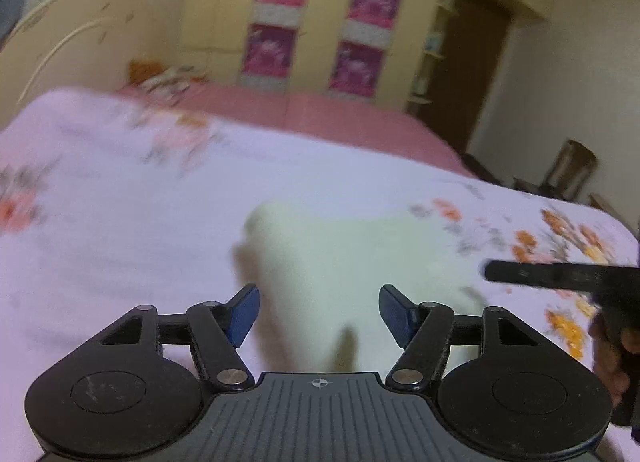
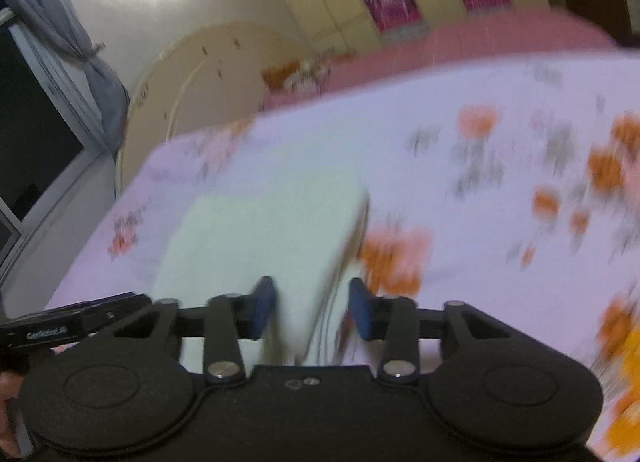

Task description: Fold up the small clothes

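Spreading across both views, a bed [image 1: 120, 262] is wearing a lilac sheet [image 2: 460, 189] with orange flowers, and a pale cream cloth [image 1: 352, 262] is lying flat on it near the closer edge. Seen from the left wrist, the cloth's long axis is running away from the camera, broad at the far end and narrowing toward the gripper. From the right wrist it is showing as a folded rectangle pointing up toward the headboard [image 2: 192, 73], its right edge layered. The left gripper [image 1: 319, 314] is hovering over the cloth's near end with its blue pads spread apart, nothing between them. The right gripper [image 2: 312, 310] is straddling the cloth's near right corner; motion blur is leaving it unclear whether its pads are pinching the fabric.
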Demonstrator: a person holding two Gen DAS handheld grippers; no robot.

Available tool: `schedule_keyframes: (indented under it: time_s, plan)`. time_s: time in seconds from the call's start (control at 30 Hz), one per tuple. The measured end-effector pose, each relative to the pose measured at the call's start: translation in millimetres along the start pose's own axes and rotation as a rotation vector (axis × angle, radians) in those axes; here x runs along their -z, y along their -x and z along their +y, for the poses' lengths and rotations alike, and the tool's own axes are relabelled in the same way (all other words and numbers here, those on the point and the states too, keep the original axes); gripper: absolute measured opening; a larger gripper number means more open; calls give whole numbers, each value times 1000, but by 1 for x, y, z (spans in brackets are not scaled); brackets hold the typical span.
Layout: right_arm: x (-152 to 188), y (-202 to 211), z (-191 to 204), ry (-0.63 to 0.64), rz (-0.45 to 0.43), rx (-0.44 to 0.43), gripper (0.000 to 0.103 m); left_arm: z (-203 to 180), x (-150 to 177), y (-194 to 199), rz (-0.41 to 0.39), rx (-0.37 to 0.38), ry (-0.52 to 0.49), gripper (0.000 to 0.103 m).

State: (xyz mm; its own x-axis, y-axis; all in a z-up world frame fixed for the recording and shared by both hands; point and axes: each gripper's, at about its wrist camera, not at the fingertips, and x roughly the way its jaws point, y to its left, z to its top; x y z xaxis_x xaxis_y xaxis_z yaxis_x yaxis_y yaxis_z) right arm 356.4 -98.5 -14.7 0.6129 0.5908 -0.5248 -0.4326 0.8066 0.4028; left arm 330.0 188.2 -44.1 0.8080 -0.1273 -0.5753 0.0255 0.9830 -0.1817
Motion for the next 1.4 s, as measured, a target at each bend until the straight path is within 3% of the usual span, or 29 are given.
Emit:
schedule_keyframes:
  time_s: [0.03,0.1,0.23,0.3,0.33,0.57,0.73,0.83,0.93,0.97,1.1,1.13,1.2,1.23,1.27,1.4]
  plan:
    - [-5,-4,6,29,-7,-7,21,-7,-4,-7,7,0,-39,66]
    - [-13,-17,22,123,6,-20,19,-18,-7,-28,46,-7,-92,66]
    - [-9,-49,38,262,97,5,17,-21,-2,-63,128,-55,-93,66]
    - [0,-65,33,294,154,42,14,-24,2,-64,127,-71,-112,66]
    - [1,-66,31,288,143,36,12,-26,2,-64,125,-72,-121,66]
    - [1,-41,43,313,94,50,17,-22,10,-24,85,-69,-79,66]
    - [24,-7,55,338,114,1,20,-31,46,11,99,-81,-55,66]
    - [46,-4,58,375,171,39,20,-35,73,14,159,-104,-46,66]
    - [65,-6,54,378,231,137,20,-38,96,26,164,-122,-24,66]
    - [70,-2,52,361,225,150,25,-39,102,32,163,-121,-11,66]
    - [78,20,52,256,210,177,25,-47,109,59,156,-121,14,67]
    - [80,30,56,236,198,186,26,-50,108,70,141,-119,23,78]
    - [81,54,61,189,169,187,43,-58,106,98,78,-119,26,103]
    - [82,69,66,172,132,193,65,-62,106,113,33,-120,24,103]
    - [84,86,72,166,93,191,78,-68,106,129,7,-111,13,103]
    - [95,137,95,125,18,210,82,-84,106,172,-21,-78,5,103]
